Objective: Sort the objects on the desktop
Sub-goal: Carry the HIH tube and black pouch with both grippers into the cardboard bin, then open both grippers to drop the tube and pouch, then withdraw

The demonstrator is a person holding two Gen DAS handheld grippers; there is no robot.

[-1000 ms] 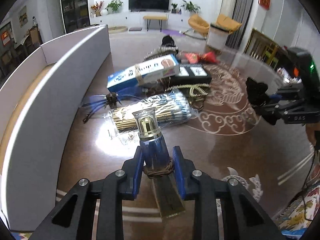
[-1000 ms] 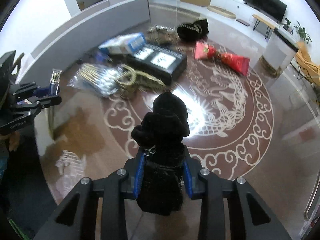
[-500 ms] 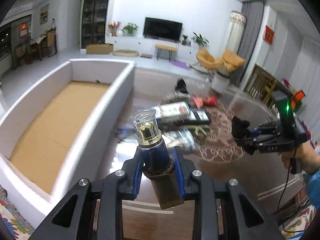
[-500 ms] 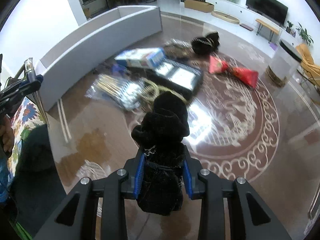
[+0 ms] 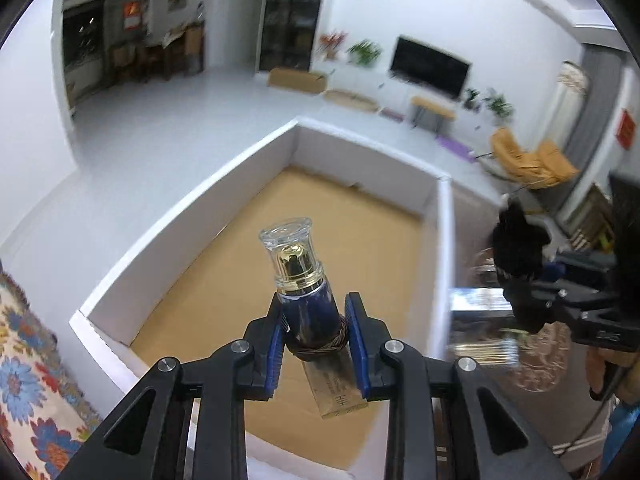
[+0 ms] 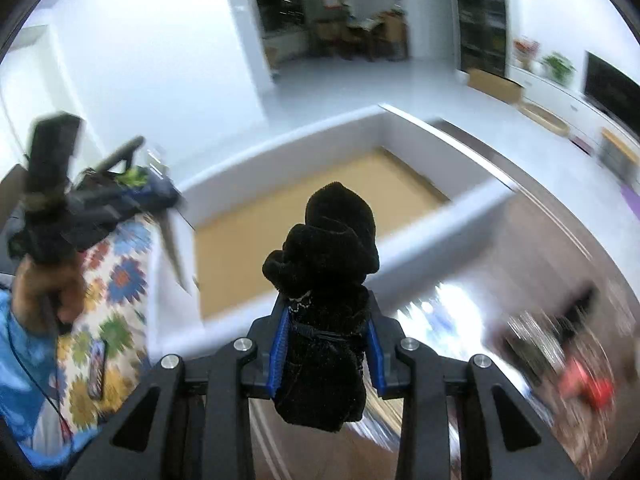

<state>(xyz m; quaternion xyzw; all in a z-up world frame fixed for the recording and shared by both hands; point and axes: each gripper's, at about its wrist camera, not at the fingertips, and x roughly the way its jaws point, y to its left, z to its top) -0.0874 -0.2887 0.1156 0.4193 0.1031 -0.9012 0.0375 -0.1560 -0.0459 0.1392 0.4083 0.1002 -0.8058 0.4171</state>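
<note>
While two tools grip one bottle (image 5: 306, 300), one pouch (image 6: 326, 304)

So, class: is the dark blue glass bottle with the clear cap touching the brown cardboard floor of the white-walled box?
Apart. The left wrist view shows the bottle clamped in the left gripper, held in the air above the box.

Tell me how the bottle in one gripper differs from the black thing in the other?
The bottle is hard and glossy, blue glass with a gold collar and clear cap; the black pouch is soft, fuzzy and shapeless. The bottle stands straight; the pouch slumps. Both are clamped between blue pads, near the white box.
</note>
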